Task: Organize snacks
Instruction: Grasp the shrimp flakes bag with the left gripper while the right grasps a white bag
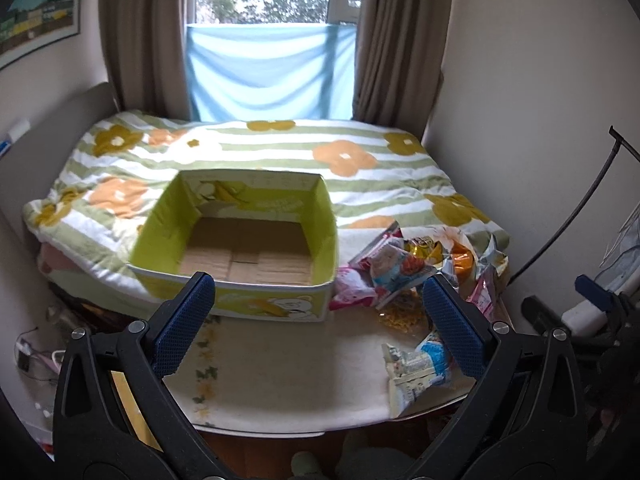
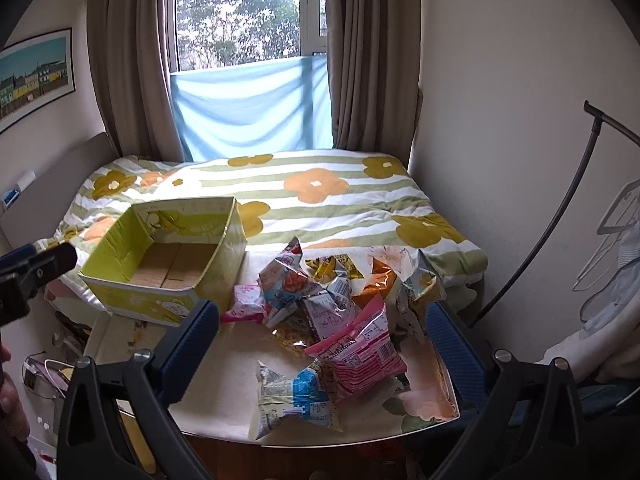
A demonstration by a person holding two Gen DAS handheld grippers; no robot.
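Snacks (image 2: 320, 320) lie piled on a table (image 2: 224, 392), just right of the box (image 2: 168, 264). Nearest, left gripper (image 1: 320, 320) and right gripper (image 2: 324, 336) hover with jaws spread wide, holding nothing. Beyond the box, a bed (image 2: 320, 196).

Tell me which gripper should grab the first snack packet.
Right. The right gripper is open and faces the pink foil snack packet; the left gripper, also open, faces the empty yellow-green cardboard box, with the snack pile off to its side.
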